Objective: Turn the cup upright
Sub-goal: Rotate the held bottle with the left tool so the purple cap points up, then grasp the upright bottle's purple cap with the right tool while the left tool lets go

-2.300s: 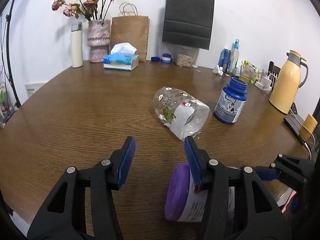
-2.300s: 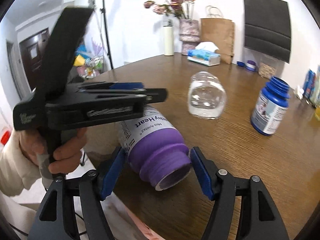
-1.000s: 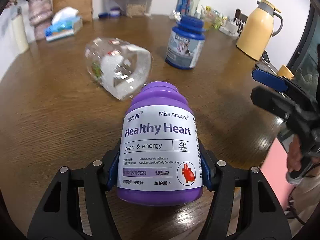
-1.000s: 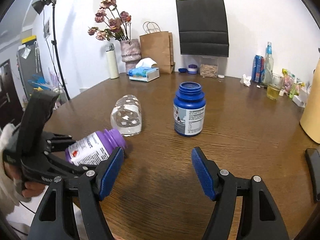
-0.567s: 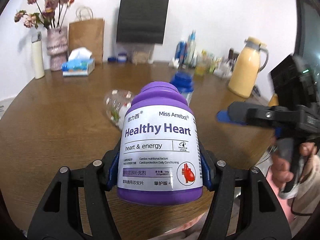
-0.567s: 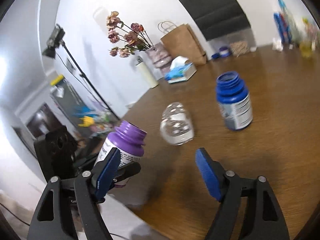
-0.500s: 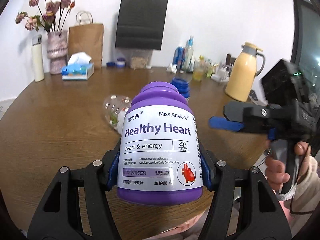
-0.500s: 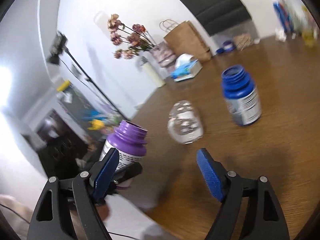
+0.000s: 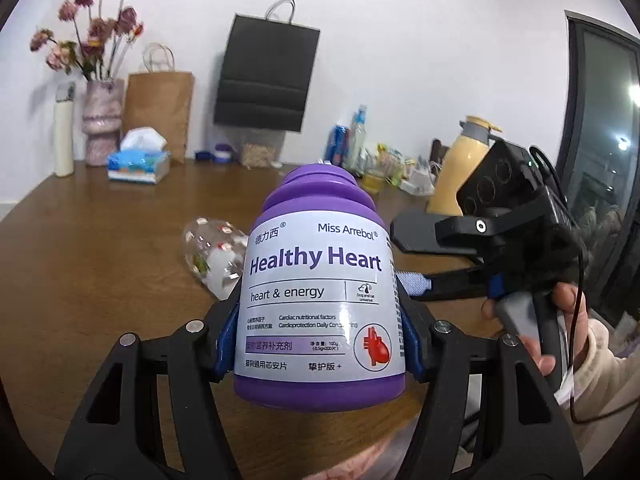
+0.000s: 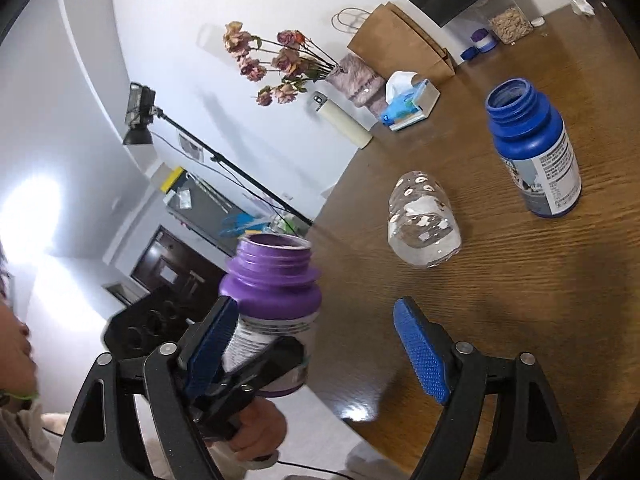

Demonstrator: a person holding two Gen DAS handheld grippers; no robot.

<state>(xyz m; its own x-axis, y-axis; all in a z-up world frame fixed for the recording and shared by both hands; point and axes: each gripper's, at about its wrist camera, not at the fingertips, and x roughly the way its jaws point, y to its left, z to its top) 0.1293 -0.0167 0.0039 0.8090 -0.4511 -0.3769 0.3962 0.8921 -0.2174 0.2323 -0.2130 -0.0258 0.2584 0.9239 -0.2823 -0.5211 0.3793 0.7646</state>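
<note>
My left gripper (image 9: 318, 344) is clamped on the purple bottle (image 9: 320, 300), blue pads pressed against both sides of the label, mouth up, no cap on it. The bottle is lifted clear of the wooden table (image 9: 100, 264), out over its near edge. From the right wrist view the same bottle (image 10: 272, 292) sits upright in the left gripper (image 10: 256, 364), with my left hand (image 10: 256, 432) on the handle below.

My right gripper (image 10: 320, 354) is wide open with nothing between the pads, hanging over the table edge. In the left wrist view it shows at the right, held in my right hand (image 9: 536, 320).

The clear cup (image 10: 424, 224) lies on its side on the table, printed with small patterns, not yet upright. It is well apart from both grippers, past the purple bottle. In the left wrist view the cup (image 9: 214, 260) is partly hidden behind the bottle.

A blue bottle (image 10: 534, 148) stands upright with its mouth open, near the cup on its right. A tissue box (image 9: 138, 162), flower vase (image 9: 102, 120), brown paper bag (image 9: 160, 108) and yellow thermos (image 9: 464, 168) sit along the far side.
</note>
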